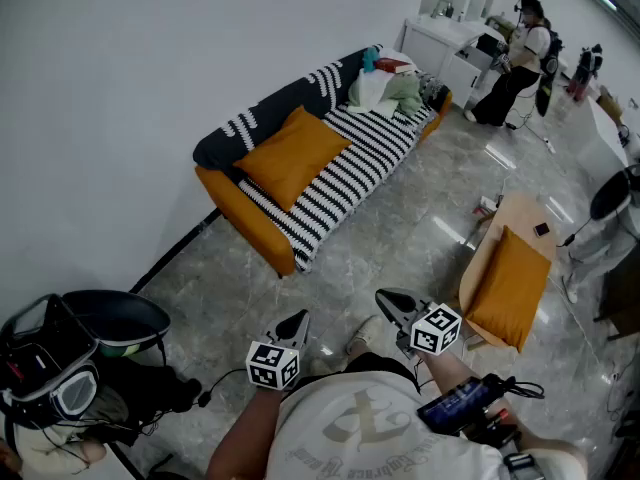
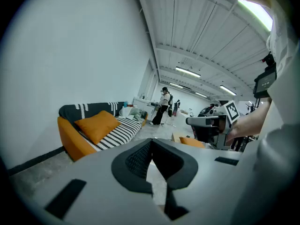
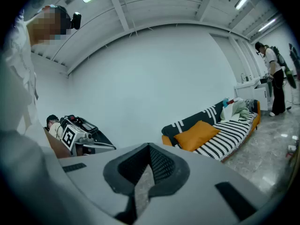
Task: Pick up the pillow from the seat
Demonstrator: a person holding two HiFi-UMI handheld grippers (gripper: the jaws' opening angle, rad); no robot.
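pillow pick-up: hazards on file before the reach

- left gripper (image 1: 292, 326): jaws clenched on nothing, held low in front of me
- right gripper (image 1: 396, 306): jaws pressed together too, empty
- pillow (image 1: 293, 154): orange, leaning on the backrest of the sofa (image 1: 250, 218), on its striped cover (image 1: 350, 173); well apart from both grippers
- second orange pillow (image 1: 510, 286): propped against a low wooden piece (image 1: 520, 213) to my right; table or chair, i cannot tell

hazards, as i judge them:
1. wrong item: the two pillows look alike and "seat" could fit either place; the nearer one may tempt me
2. arriving with jaws clenched: they would shove the soft pillow into the backrest instead of taking it
3. thin bite on a corner: the filling may slip out as i lift
4. bite too deep: the striped cover comes up with the pillow
5. the walk across: a heap of gear (image 1: 50, 373) sits near my left side, and a person (image 1: 515, 63) works further down the room
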